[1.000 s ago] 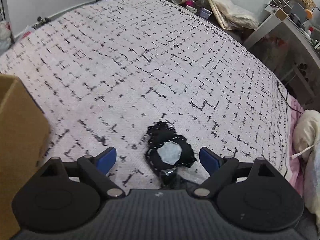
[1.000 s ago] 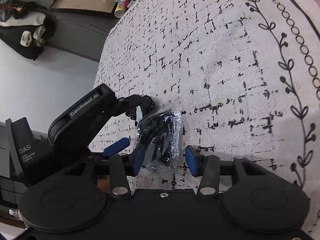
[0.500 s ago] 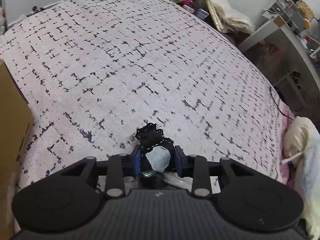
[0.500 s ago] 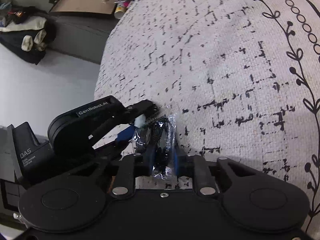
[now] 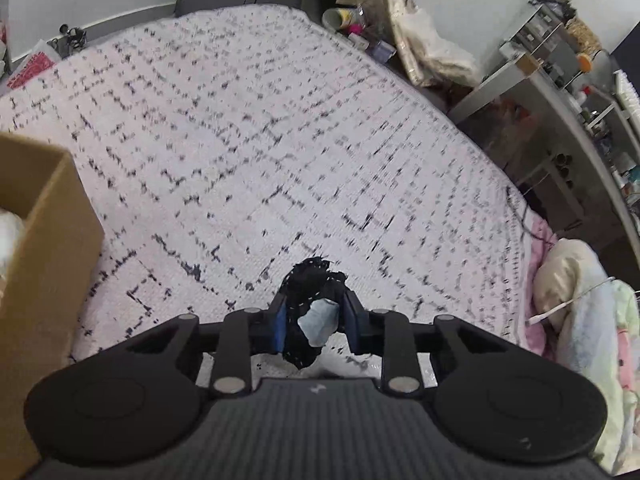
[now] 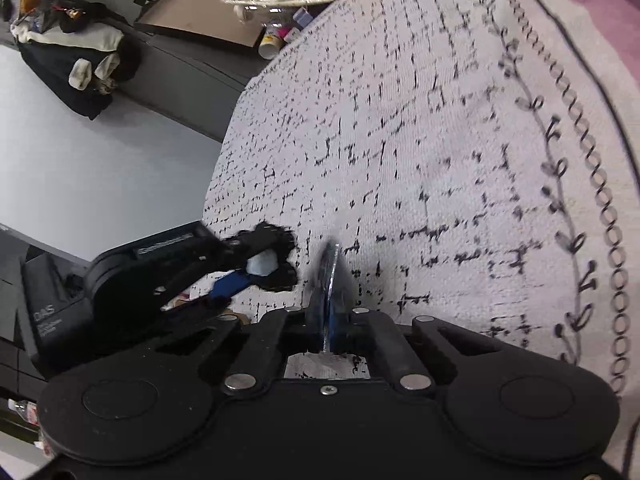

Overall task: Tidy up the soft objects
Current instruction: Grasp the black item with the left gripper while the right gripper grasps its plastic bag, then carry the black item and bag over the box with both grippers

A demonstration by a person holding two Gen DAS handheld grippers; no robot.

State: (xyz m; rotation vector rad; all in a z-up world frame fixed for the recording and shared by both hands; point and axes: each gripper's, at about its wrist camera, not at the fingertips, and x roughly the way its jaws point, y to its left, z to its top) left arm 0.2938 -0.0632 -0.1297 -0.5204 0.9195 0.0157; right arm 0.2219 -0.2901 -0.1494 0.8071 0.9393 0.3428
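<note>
- The left tongs are pinched on a black lacy fabric piece with a pale label; the jaws are closing, the blue pads pressing the cloth from both sides.
- The fabric bulges out ahead of the left tongs' tips and hangs a little below them, clear of the bedspread.
- The right tongs have their jaws narrowed right down onto a thin clear plastic wrapper, which stands edge-on between the blue pads and pokes out past the tips.
- In the right wrist view the left tongs show just to the left of the right tongs, near but apart, with the black fabric and its pale label gripped in them.
- To the left of the left tongs, close by, stands an open cardboard box on the bed, something white and soft showing inside it.
- Ahead of both tongs the white bedspread with black dashes stretches away; in the right wrist view a black vine border runs along it to the right.
- To the right of the left tongs, at the bed's edge, lie pale pillows or folded bedding.
- Farthest off, beyond the bed, are a cluttered shelf unit and a paper cup.
</note>
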